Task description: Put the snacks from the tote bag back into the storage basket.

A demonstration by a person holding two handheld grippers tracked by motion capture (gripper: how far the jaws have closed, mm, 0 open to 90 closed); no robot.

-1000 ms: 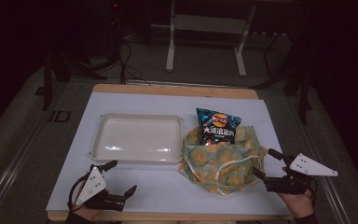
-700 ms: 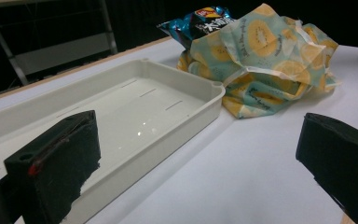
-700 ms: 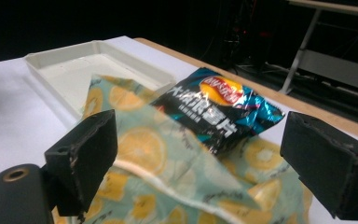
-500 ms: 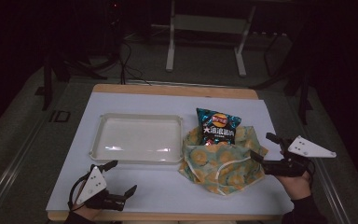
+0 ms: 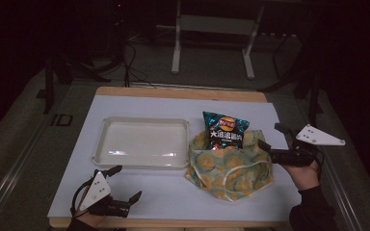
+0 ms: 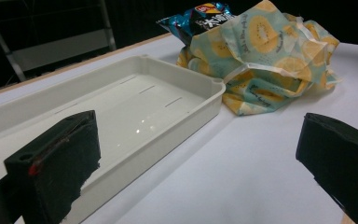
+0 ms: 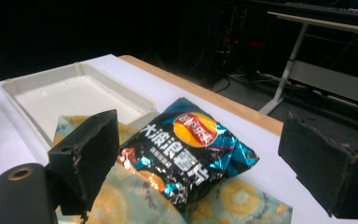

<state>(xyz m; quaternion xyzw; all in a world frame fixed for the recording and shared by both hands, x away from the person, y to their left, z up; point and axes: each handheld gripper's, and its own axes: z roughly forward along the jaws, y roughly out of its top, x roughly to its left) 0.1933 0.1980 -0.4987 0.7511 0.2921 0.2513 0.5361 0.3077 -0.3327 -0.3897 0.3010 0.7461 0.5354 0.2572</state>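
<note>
Chip bag (image 5: 225, 132) pokes out of the fruit-print cloth bag (image 5: 229, 168) beside the empty tray (image 5: 142, 143); your right gripper (image 5: 269, 137) hangs wide open near it, probably to pull it out, left gripper (image 5: 124, 184) open near the tabletop (image 5: 173, 202) edge.

Chip bag (image 7: 186, 149): a red-and-yellow round Lay's logo sits near the top of its front face, with the brand lettering inside too small to read clearly. Below the logo runs a line of large white Chinese characters, 大波浪薯片, followed by a smaller line of print that is illegible. The same logo and white characters appear on the chip bag in the high view (image 5: 224, 131) and, partly cut off, in the left gripper view (image 6: 200, 14).
</note>
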